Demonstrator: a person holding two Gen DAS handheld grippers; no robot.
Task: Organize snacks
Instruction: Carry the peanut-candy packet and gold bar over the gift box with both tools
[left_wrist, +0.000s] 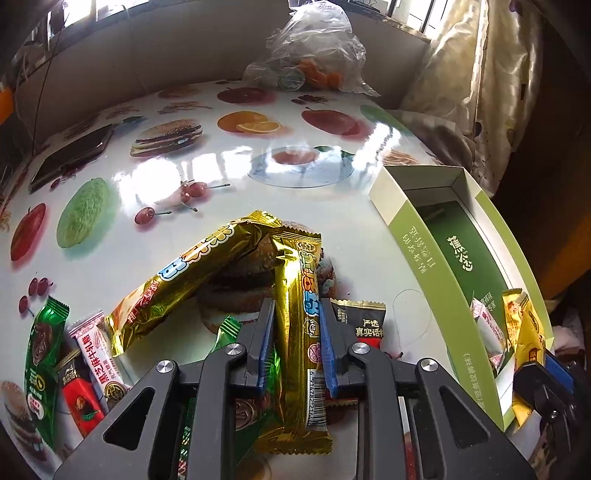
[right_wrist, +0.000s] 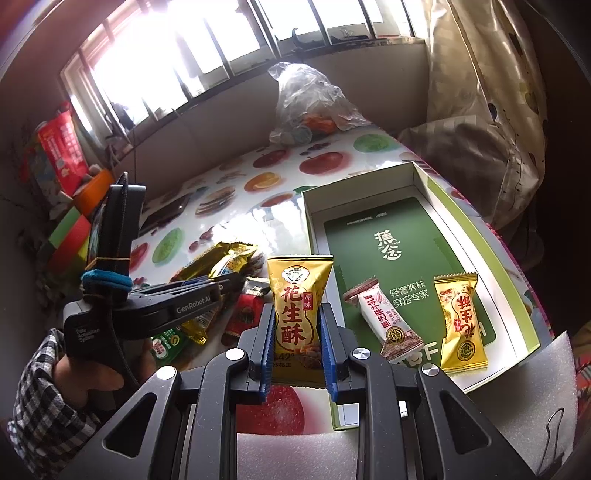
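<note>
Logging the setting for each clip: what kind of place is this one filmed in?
Most likely a lived-in home room. A table under a glossy food-print cover stands by a barred window, with a patterned curtain alongside and a knotted plastic bag at the far end.

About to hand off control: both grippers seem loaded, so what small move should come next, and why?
Probably carry the right gripper forward and right over the green box, then release. It is shut on the yellow peanut candy pack just short of the box wall, and two packs already lie inside.
</note>
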